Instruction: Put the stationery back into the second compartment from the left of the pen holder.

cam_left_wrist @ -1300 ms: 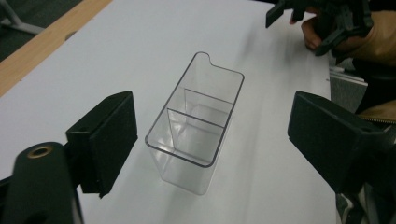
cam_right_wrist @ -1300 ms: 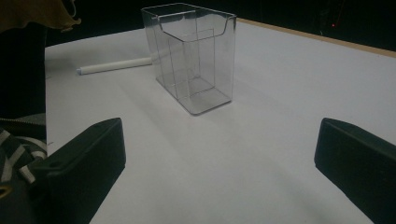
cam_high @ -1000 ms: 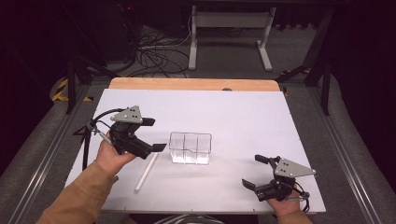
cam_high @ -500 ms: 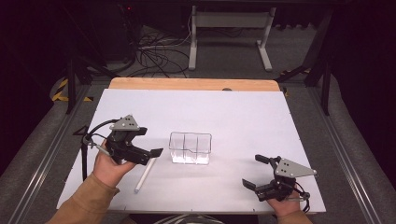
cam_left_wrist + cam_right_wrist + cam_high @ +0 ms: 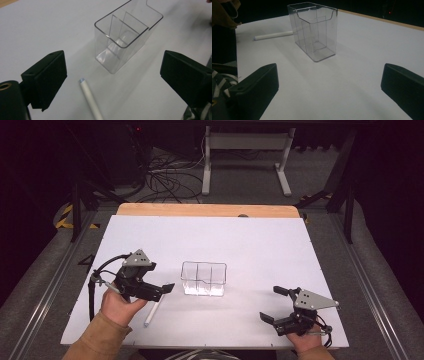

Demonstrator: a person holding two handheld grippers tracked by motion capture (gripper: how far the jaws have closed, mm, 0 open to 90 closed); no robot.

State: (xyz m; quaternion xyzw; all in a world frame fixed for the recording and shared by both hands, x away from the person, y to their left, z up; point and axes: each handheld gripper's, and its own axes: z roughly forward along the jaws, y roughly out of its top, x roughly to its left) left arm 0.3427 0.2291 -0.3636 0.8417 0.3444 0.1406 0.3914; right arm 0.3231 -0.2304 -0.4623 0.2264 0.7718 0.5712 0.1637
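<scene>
With the left gripper (image 5: 161, 291) spread wide above the white pen (image 5: 90, 100), which lay flat just beside the clear divided holder (image 5: 203, 278), I judged it best to straddle the barrel squarely before closing, while the right gripper (image 5: 270, 305) hung spread and empty.

Slim white pen (image 5: 152, 309) w/ pale blue tip, lying flat on white table (image 5: 250, 245) nr front-left corner. Clear plastic organiser (image 5: 203, 278), three compartments, empty, upright, just right of pen, approx. centre, closer to front edge.
</scene>
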